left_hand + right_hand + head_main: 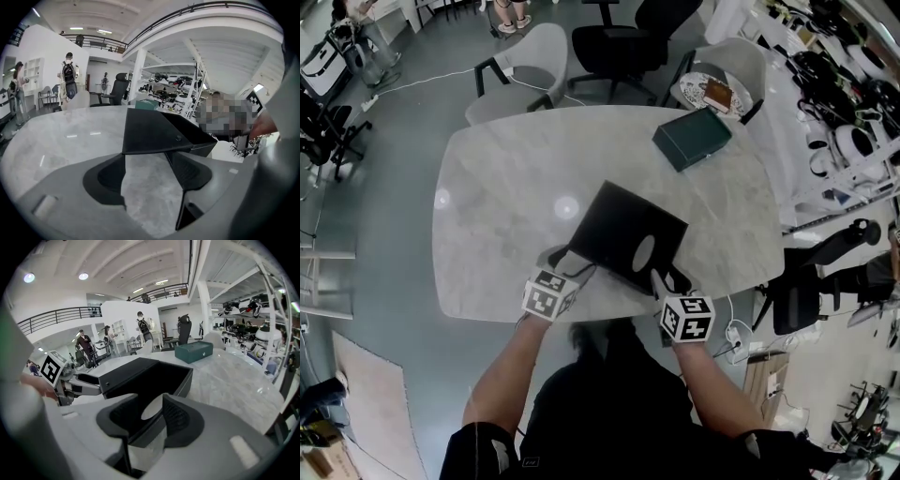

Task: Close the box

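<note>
The black box (619,225) lies on the marble table (506,197) near its front edge. A flat lid panel (150,131) covers its left part, and the rest of the cavity (154,376) stands open. My left gripper (549,296) is at the box's near left corner. In the left gripper view this gripper (147,161) stands wide open, with only bare table between its fingers and the lid's corner just beyond their tips. My right gripper (684,317) is at the near right corner. It (150,404) is open, astride the box's near wall, and a pale oval shows between its fingers.
A dark green box (692,138) lies shut at the table's far right. Grey chairs (520,70) and a black office chair (623,37) stand behind the table. A chair (722,80) at the far right holds a plate. Shelves of gear (853,103) line the right side. People stand far off.
</note>
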{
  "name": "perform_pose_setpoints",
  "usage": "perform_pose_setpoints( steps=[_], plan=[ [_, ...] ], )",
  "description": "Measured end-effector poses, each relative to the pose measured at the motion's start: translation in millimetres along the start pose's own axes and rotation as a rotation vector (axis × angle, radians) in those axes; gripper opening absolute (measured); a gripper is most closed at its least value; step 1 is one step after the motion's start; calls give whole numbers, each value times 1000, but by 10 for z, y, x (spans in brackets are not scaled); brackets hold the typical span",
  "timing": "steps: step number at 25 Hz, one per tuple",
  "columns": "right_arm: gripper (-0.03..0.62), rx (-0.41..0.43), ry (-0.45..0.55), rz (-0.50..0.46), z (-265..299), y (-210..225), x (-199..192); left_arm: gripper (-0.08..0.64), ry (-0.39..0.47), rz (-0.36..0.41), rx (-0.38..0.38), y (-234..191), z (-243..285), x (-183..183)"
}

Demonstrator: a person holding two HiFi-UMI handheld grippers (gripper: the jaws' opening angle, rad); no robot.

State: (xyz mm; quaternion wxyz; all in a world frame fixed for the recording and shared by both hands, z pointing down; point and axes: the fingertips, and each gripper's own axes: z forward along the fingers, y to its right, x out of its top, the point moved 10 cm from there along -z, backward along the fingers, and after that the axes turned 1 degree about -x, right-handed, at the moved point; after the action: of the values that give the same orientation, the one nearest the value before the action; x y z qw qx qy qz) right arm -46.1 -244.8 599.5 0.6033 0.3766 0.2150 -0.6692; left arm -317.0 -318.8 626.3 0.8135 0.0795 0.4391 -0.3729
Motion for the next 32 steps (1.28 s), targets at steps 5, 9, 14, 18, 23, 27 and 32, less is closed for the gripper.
perform_pose_setpoints(
  steps=[5,9,14,18,23,27,32],
  plan=[
    [164,4,3,-5,-19,4,-1,321,3,24,-104,-41,-77,53],
    [164,16,-4,9,-5,46,17,321,37,-13,-158,-65,-128,144],
    [164,62,-39,44,-34,83,77,319,114,-140,-157,-41,-157,241],
    [152,78,-7,27,-260,-48,107,274,185,-237,-108,40,-239,324],
    [152,64,18,11,-615,-105,114,127,221,-212,-57,172,-299,486],
    [152,43,47,15,-807,-108,157,91,216,-201,-51,235,-371,533],
    [150,66,79,10,-882,-62,273,80,204,-171,-21,376,-420,625]
  ],
)
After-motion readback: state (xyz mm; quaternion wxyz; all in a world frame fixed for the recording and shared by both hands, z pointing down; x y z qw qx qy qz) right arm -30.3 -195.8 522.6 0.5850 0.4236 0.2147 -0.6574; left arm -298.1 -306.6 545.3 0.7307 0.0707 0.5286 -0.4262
